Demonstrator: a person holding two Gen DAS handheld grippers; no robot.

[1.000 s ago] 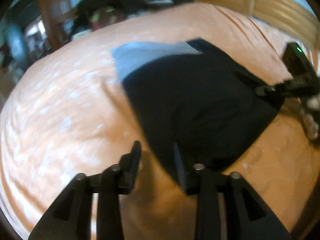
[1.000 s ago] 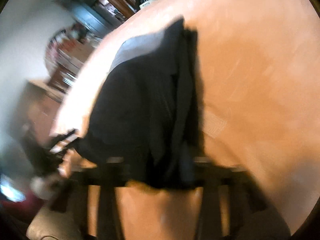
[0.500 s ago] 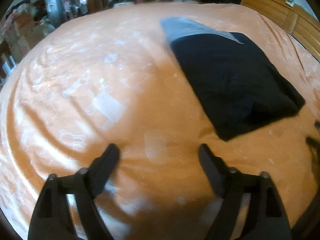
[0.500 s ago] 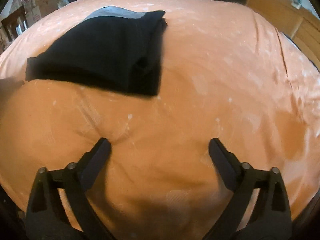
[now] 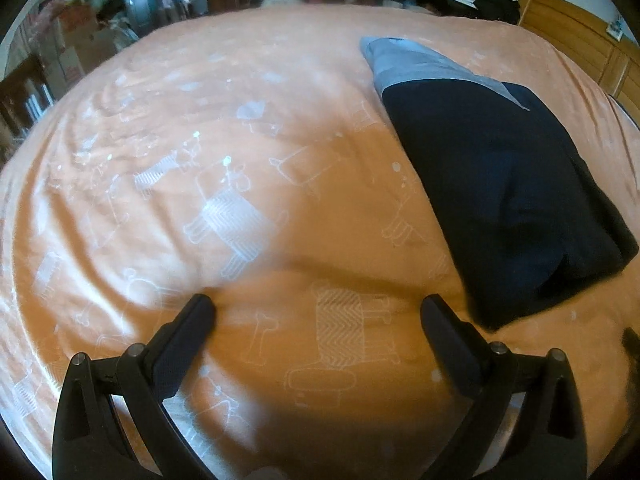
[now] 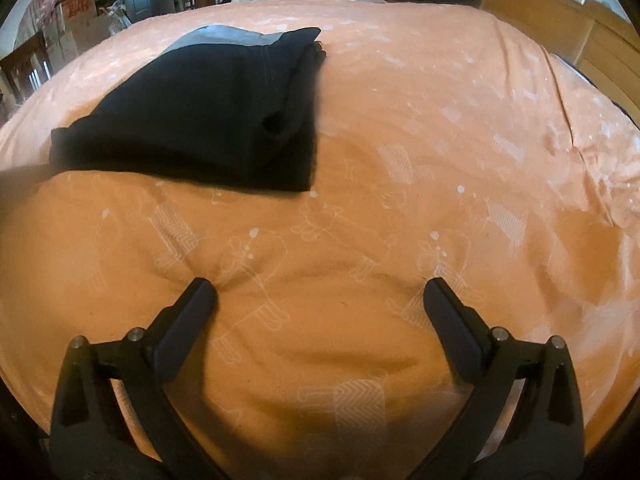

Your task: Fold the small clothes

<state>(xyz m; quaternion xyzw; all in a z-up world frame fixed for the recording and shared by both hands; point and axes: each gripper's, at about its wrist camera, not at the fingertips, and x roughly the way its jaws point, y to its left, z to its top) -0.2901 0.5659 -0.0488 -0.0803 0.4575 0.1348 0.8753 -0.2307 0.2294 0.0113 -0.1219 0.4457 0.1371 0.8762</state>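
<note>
Orange bedspread point(image 5: 248, 128) with white animal print fills left wrist view. Left gripper point(image 5: 318, 312) spread wide, holding nothing, low over bed. Folded dark garment point(image 5: 500, 184) with grey band lies flat, ahead-right, just beside right finger tip. Right wrist view: right gripper point(image 6: 320, 292) also wide apart, nothing held, left finger tip denting bedspread. Garment ahead-left, apart from fingers. Wooden headboard point(image 6: 560, 36) at far right.

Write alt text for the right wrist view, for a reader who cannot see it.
A folded black garment with a grey band at its far end lies on an orange bedspread printed with white animal outlines, up and to the left of the open, empty right gripper. Cluttered furniture and a wooden headboard lie beyond the bed.
</note>
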